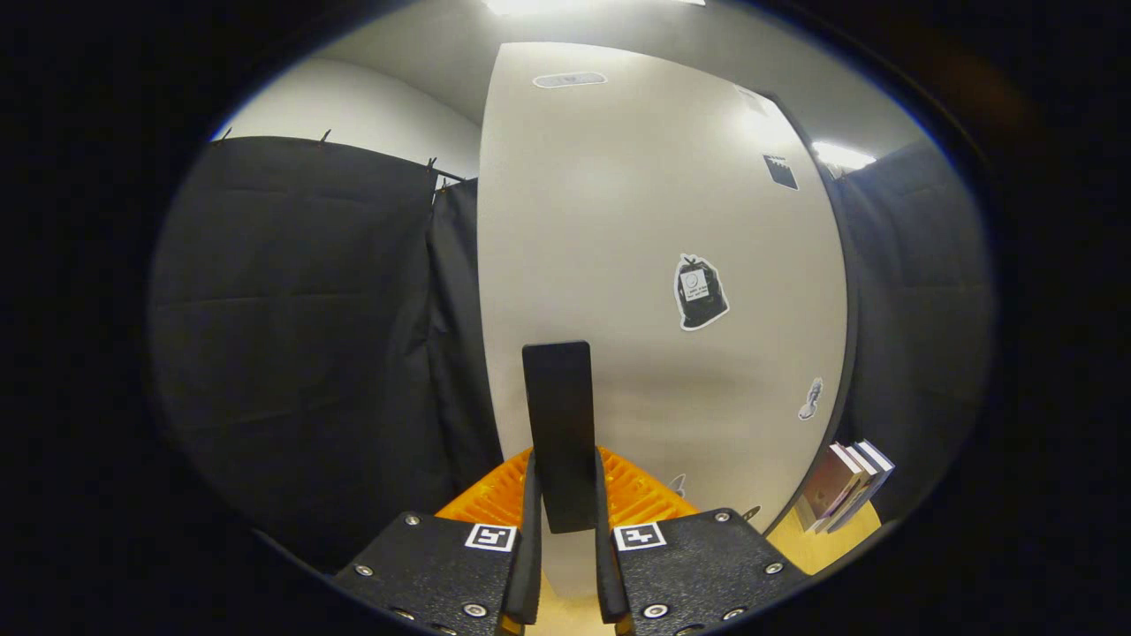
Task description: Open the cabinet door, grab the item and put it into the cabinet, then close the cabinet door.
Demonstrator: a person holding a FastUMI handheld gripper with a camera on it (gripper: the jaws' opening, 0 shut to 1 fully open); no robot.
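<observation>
Pinching a black handle [558,433], fingers [531,539] seemingly both pressing it, white cabinet door [636,265] beyond, books [848,486] half hidden.

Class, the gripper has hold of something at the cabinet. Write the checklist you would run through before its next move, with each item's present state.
1. Both fingers of the gripper press on the black handle: ok.
2. Handle upright and centred between the fingers: ok.
3. White cabinet door just beyond the fingers: ok.
4. Door open or closed: cannot tell.
5. Books beside the door stand apart from it: ok.
6. Item to put in located: cannot tell.
</observation>
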